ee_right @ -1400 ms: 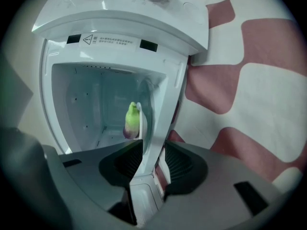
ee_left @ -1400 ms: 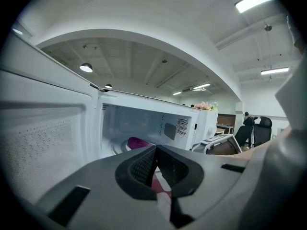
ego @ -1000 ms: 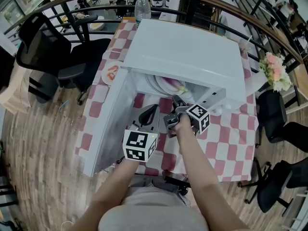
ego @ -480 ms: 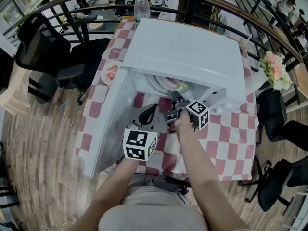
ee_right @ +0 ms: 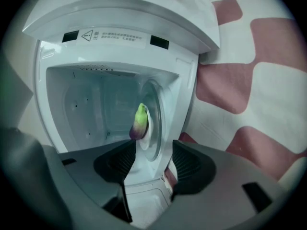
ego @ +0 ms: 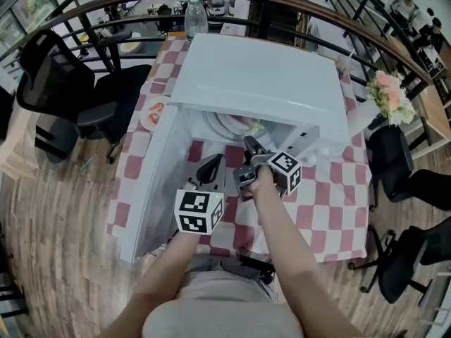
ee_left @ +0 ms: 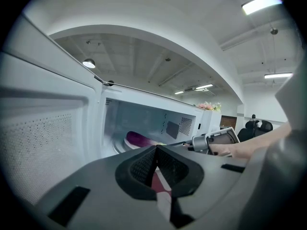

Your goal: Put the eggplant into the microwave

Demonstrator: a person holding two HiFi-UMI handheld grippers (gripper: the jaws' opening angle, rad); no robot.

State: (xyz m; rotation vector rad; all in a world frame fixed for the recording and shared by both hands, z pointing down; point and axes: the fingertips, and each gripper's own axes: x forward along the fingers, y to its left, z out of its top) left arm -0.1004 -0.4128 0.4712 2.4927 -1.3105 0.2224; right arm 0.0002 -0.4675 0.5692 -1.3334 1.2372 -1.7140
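The purple eggplant (ee_right: 139, 121) with its green cap lies on the glass turntable (ee_right: 156, 123) inside the white microwave (ego: 261, 76), whose door (ego: 151, 182) hangs open to the left. My right gripper (ee_right: 152, 157) is at the mouth of the oven, just short of the eggplant. Its jaws are opening and nothing is between the pads. My left gripper (ego: 211, 167) hovers lower left of it in front of the opening, jaws shut and empty. In the left gripper view the eggplant (ee_left: 139, 139) shows deep in the cavity, with the right gripper (ee_left: 216, 142) beside it.
The microwave stands on a red-and-white checked tablecloth (ego: 331, 203). Behind it are a water bottle (ego: 195, 13) and, at the left, a small plate of food (ego: 155, 113). Flowers (ego: 387, 94) stand at the right. Black office chairs (ego: 70, 83) ring the table.
The right gripper's jaws have spread apart and the eggplant stays on the turntable. The left gripper has kept still.
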